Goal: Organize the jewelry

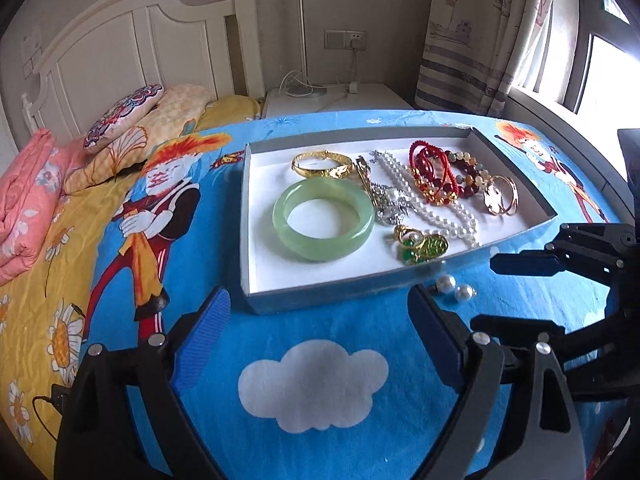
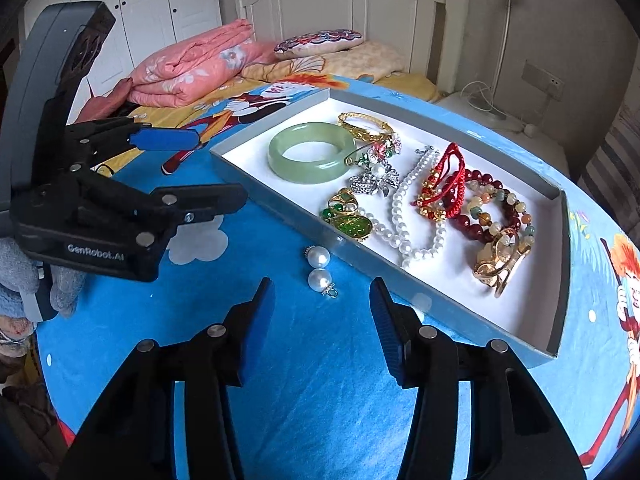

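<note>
Both hand-held grippers hover over the blue cartoon-print cloth (image 1: 320,344) that covers the table, near a shallow grey cardboard tray with a white lining (image 1: 256,240). Left hand-held gripper (image 1: 320,312) stands wide apart with nothing between its blue ribbed pads; its jaws frame the near wall of the tray. Right hand-held gripper (image 2: 322,320) is parted to a middling width and also grips nothing. Just beyond its fingertips, on the cloth and outside the tray, lie two round white pearl earrings with small gold loops (image 2: 319,268), one just beside the other and close to the tray's near wall. A hand in a grey knitted glove (image 2: 24,280) carries the left gripper, seen at the left edge of the right wrist view. Inside the tray, a thick pale green jade bangle (image 1: 323,220) lies flat toward the left, with an ornate gold bangle (image 1: 322,164) just beyond it. A silver rhinestone brooch (image 2: 374,180) sits near the middle, next to a long white pearl necklace (image 1: 424,200). Gold rings with green stones (image 1: 420,244) lie at the near wall. Farther right are a red cord bracelet (image 2: 444,184), dark red and mixed bead bracelets (image 2: 492,208), and rose-gold hoop earrings (image 1: 500,194). Beyond the table, a bed holds a folded pink quilt (image 2: 188,64).
</note>
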